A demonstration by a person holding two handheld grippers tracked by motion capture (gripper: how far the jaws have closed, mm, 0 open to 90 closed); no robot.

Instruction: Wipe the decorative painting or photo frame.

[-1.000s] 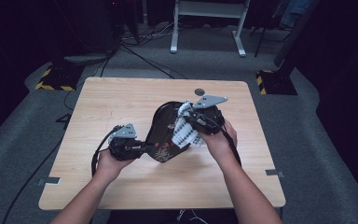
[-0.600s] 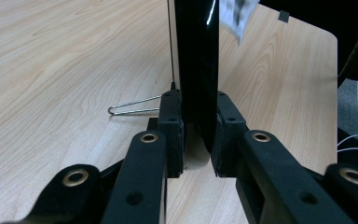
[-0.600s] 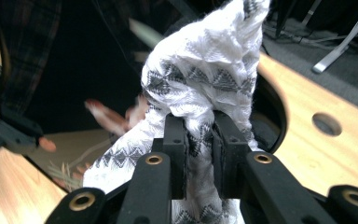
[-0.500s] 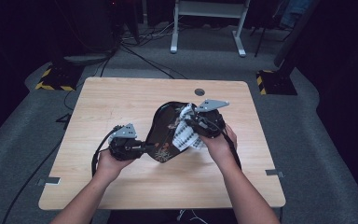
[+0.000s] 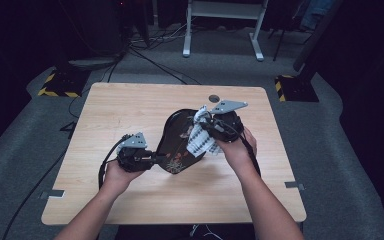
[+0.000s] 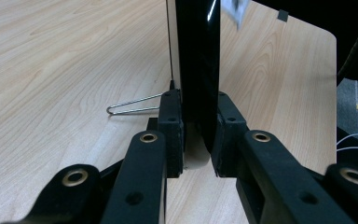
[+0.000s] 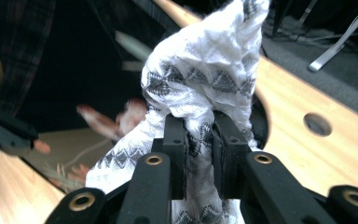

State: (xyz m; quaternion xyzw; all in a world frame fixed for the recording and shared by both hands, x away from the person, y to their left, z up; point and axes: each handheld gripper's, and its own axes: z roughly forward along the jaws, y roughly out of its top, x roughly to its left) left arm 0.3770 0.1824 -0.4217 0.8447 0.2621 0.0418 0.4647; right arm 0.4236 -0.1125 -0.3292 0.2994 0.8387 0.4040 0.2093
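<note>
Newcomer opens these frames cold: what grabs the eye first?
The glossy black tray with flower painting, tipped up on edge mid-table, its rim clamped in the left claw. Next, the white patterned cloth bunched in the right claw, pressed against the tray's face. A thin wire loop lies on the wooden table beside the tray's rim.

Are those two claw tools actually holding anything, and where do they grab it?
Yes. The left gripper pinches the glossy black flower-painted tray by its near rim, tilted up on edge. The right gripper clamps a bunched white zigzag-patterned cloth around its middle.
</note>
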